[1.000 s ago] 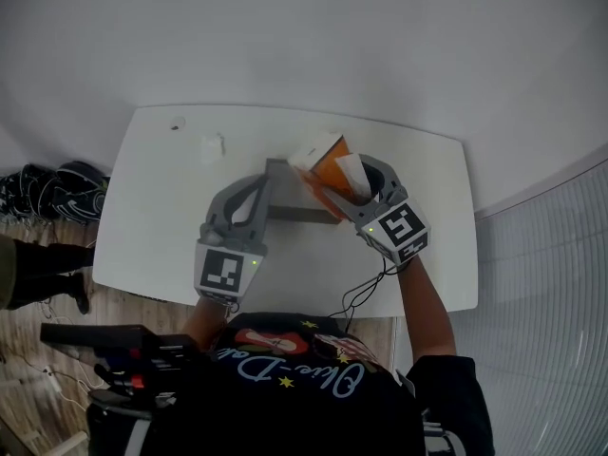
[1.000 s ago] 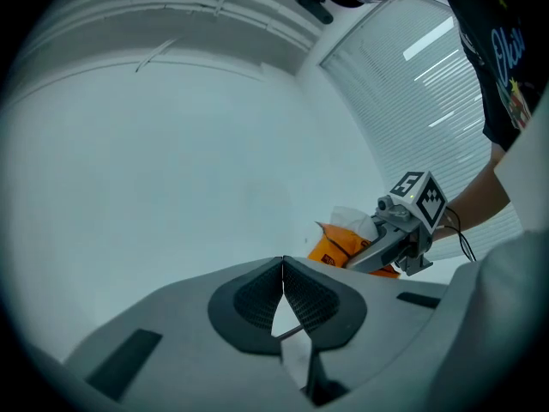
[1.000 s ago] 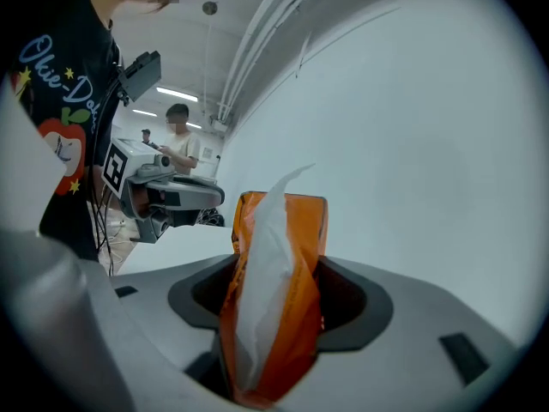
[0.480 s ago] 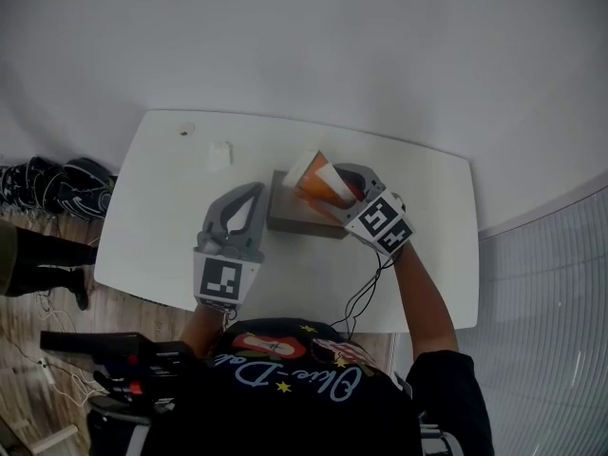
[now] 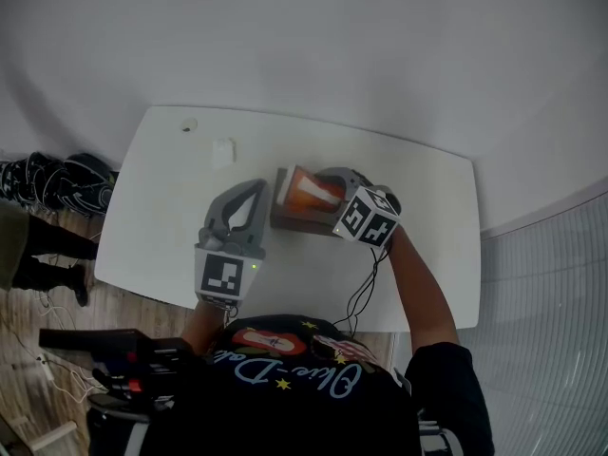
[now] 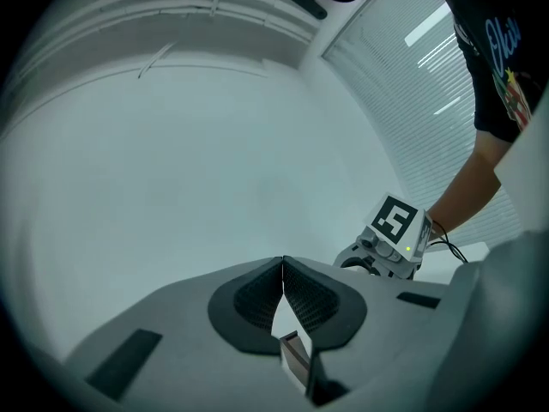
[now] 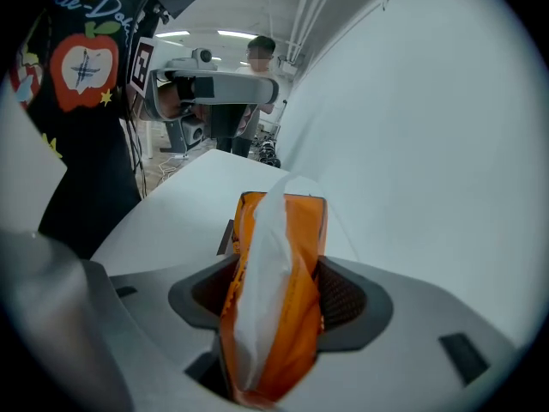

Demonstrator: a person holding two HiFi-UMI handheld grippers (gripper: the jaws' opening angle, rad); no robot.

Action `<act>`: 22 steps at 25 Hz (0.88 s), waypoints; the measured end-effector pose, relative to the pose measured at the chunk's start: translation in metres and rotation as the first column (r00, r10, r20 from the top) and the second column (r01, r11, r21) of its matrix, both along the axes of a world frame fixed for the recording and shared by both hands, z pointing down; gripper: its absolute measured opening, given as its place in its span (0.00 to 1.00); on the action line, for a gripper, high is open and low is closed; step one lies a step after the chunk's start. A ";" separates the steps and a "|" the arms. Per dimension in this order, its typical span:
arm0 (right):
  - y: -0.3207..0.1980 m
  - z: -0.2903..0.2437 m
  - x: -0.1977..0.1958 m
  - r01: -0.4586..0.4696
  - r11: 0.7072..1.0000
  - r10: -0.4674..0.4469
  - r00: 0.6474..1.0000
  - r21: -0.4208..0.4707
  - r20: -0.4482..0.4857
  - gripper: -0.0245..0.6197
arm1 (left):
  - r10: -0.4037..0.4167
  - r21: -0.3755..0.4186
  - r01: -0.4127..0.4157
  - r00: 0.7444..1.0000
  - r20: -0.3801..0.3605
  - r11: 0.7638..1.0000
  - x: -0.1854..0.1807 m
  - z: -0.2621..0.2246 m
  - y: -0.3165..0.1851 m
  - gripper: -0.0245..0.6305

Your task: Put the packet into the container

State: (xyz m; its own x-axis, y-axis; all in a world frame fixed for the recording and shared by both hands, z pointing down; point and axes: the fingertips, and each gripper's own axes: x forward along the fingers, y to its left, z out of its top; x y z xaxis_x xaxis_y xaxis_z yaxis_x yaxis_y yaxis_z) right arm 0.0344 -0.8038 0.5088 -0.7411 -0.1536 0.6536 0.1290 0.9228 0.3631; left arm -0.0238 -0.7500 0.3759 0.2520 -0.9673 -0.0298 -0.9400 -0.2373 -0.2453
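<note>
An orange and white packet (image 5: 306, 192) lies tilted over the open top of the grey box container (image 5: 293, 220) at the middle of the white table (image 5: 161, 198). My right gripper (image 5: 321, 184) is shut on the packet (image 7: 276, 273), its pads pressing both sides, and reaches in from the right. The container's dark rim (image 7: 225, 237) shows just beyond the packet. My left gripper (image 5: 256, 190) sits beside the container's left end with its jaws shut and nothing held; in the left gripper view its tips (image 6: 282, 263) meet.
A small white scrap (image 5: 222, 151) and a tiny round piece (image 5: 189, 123) lie at the table's far left. Black bags (image 5: 57, 186) and a person's legs (image 5: 38, 255) are on the floor to the left. A cable (image 5: 366, 288) hangs from the right gripper.
The right gripper carried the packet leftward and down from above the container's right end until it lies over the opening. The left gripper stayed beside the container.
</note>
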 end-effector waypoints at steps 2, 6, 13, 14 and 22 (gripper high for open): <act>-0.001 0.003 0.000 -0.003 1.000 0.003 1.000 -0.008 0.003 0.46 | -0.001 -0.002 0.001 1.000 0.004 1.000 -0.001 0.001 0.000 0.05; -0.003 0.016 0.001 -0.006 1.000 0.005 0.999 -0.027 -0.033 0.46 | -0.006 -0.043 0.007 1.000 0.012 0.999 -0.003 0.013 0.002 0.05; -0.005 0.036 0.002 -0.009 0.998 0.003 0.996 -0.067 -0.085 0.46 | -0.010 -0.023 0.010 1.000 0.002 1.000 -0.004 0.006 0.000 0.05; -0.005 0.037 0.002 -0.011 0.997 0.004 0.996 -0.073 -0.088 0.46 | -0.010 -0.033 0.010 1.000 0.003 0.999 -0.004 0.008 0.000 0.05; -0.005 0.046 -0.002 -0.015 0.995 0.005 0.994 -0.095 -0.107 0.47 | -0.017 -0.029 0.018 1.000 0.006 0.999 -0.007 0.008 0.000 0.05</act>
